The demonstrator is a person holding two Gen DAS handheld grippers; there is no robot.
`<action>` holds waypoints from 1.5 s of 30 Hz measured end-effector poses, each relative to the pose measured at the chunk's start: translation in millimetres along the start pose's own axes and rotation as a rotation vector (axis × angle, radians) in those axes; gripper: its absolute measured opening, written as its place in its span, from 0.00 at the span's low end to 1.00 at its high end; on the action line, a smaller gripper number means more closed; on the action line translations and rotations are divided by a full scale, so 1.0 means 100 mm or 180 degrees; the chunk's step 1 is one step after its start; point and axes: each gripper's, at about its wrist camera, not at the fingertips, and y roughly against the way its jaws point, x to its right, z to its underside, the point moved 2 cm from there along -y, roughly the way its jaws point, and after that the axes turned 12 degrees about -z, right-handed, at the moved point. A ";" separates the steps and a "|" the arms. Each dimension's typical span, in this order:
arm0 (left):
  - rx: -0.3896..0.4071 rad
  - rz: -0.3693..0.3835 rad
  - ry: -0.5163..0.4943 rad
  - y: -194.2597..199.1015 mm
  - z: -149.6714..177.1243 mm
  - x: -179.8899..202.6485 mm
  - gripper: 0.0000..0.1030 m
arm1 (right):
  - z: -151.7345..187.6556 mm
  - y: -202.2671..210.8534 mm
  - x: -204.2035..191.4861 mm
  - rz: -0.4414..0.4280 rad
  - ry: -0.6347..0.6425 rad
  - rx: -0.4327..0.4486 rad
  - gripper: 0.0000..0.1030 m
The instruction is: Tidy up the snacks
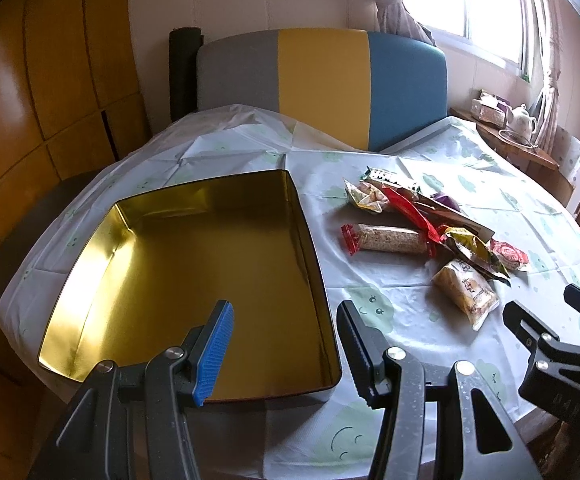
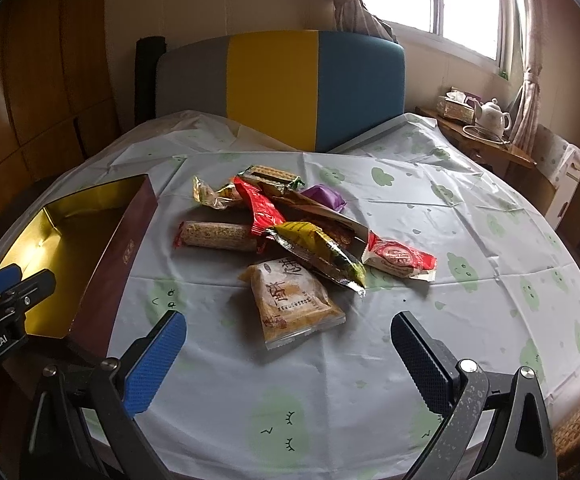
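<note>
Presently, we are inspecting the surface [image 2: 470, 240], which is covered by a cloud-printed cloth. An open gold-lined tin [image 1: 178, 264] is standing on its left part, and we are finding nothing inside it. A loose pile of wrapped snacks [image 2: 290, 224] is lying to the right of the tin, apart from its wall.

We are noting that the nearest item, a yellow pastry packet [image 2: 294, 300], is lying directly ahead of the right gripper [image 2: 290, 364], on the line running between its fingers. Its long axis is running roughly away from the gripper, slightly slanted, so the fingers are already straddling its narrow width. A grain bar in a red-ended wrapper [image 2: 218, 236] is lying crosswise behind it, nearer the tin.

The left gripper [image 1: 286, 348] is hovering over the near right corner of the tin, with the tin wall passing between its fingers. The snacks are lying off to its right. We are therefore judging the right hand the nearer and better placed for the first pick.

The right fingers are standing spread wide, touching nothing. The left fingers are standing partly spread and are holding nothing; whether either is grazing the tin rim, we cannot tell.
</note>
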 end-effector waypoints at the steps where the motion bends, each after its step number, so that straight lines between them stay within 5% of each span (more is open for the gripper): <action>1: 0.0001 -0.0001 -0.0002 0.00 0.00 0.00 0.53 | 0.00 0.00 0.01 0.0004 -0.0001 0.0003 1.00; 8: -0.0035 0.0069 -0.0052 -0.03 0.01 0.06 0.53 | -0.05 0.00 0.08 0.0022 -0.0033 0.0018 1.00; 15: -0.0082 0.0868 -0.0127 0.02 -0.06 0.22 0.66 | -0.39 0.05 0.46 -0.0075 -0.0134 0.0045 1.00; 20: -0.0296 0.1097 -0.0269 -0.07 -0.09 0.46 0.66 | -0.72 -0.01 1.01 -0.0186 -0.0460 -0.0042 1.00; 28: -0.0866 0.1392 -0.0429 -0.37 -0.21 0.95 0.64 | -0.87 -0.30 1.90 0.0089 -0.0792 -0.0236 1.00; 32: -0.0956 0.1315 -0.0511 -0.51 -0.30 1.28 0.64 | -0.82 -0.35 2.13 -0.0174 -0.1355 -0.0251 1.00; 45: -0.1325 0.0998 -0.0501 -0.92 -0.29 1.99 0.64 | -0.89 -0.33 1.98 -0.0400 -0.1201 -0.0187 1.00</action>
